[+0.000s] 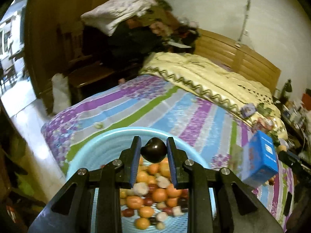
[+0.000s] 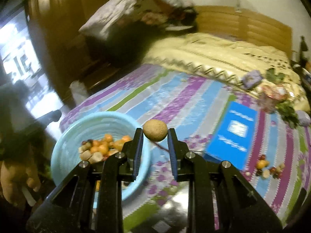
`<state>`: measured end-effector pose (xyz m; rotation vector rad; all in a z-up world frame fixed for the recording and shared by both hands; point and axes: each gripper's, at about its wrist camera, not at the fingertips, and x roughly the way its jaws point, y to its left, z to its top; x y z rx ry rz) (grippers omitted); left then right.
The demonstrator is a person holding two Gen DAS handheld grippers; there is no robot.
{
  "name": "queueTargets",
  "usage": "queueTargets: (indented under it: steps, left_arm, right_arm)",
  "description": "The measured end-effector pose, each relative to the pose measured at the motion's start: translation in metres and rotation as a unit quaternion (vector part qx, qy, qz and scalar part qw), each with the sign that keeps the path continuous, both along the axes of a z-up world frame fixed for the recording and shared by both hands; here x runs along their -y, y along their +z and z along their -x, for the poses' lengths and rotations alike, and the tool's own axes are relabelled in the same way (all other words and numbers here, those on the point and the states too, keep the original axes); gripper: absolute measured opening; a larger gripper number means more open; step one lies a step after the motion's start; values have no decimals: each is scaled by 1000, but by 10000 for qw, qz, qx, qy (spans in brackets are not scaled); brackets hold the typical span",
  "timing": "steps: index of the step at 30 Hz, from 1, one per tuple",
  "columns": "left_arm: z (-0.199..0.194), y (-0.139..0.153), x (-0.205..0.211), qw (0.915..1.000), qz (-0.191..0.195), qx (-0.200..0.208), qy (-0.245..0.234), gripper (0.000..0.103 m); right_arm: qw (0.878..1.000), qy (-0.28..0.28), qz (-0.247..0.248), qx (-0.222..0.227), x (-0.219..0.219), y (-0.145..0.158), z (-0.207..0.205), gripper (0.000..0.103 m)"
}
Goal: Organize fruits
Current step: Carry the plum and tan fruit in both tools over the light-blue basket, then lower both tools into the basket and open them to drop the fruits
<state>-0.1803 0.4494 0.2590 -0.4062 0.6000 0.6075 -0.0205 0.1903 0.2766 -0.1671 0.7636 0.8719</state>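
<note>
While the light blue basin of mixed fruit sits on the bed directly below it, the left hand-held gripper pinches a dark plum-like fruit, apparently ready to drop in. The right hand-held gripper pinches a tan round fruit, with the basin to its lower left.

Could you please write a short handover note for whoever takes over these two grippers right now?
Left gripper: shut on a dark fruit, above the blue basin.
Right gripper: shut on a tan round fruit, over the bedspread beside the basin.
Done: a mixed fruit pile lies in the basin.
Left: place both held fruits; a small cluster of loose fruits is on the bedspread near the blue box.
</note>
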Motion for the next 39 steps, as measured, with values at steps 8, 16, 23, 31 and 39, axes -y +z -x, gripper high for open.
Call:
queueTargets:
  steps: [8,16,23,31,39]
  left_arm:
    - [17,-24,-52,9978,432,-488,133,27]
    - [11,-63,-71,9906,859,-1066,-69,27]
    - [5,-87,-80,9818,1124,-1502,-298,27]
    - [-2,-101,-80,9772,1269,-1647,-440,27]
    - [-6,-110,-80,9754,1322,-1699,-464,27]
  right_arm:
    - [9948,699,468,-571,-67,-14,2,26]
    - [9818,1062,1023,-1200,-105,-42,4,26]
    - [9731,1204,1354,-1424,-117,-59,7,26]
    - [9692,1299,1533,-1423,-123,-66,11,26]
    - [9692,1281,1525,-1447,-124,-68,9,26]
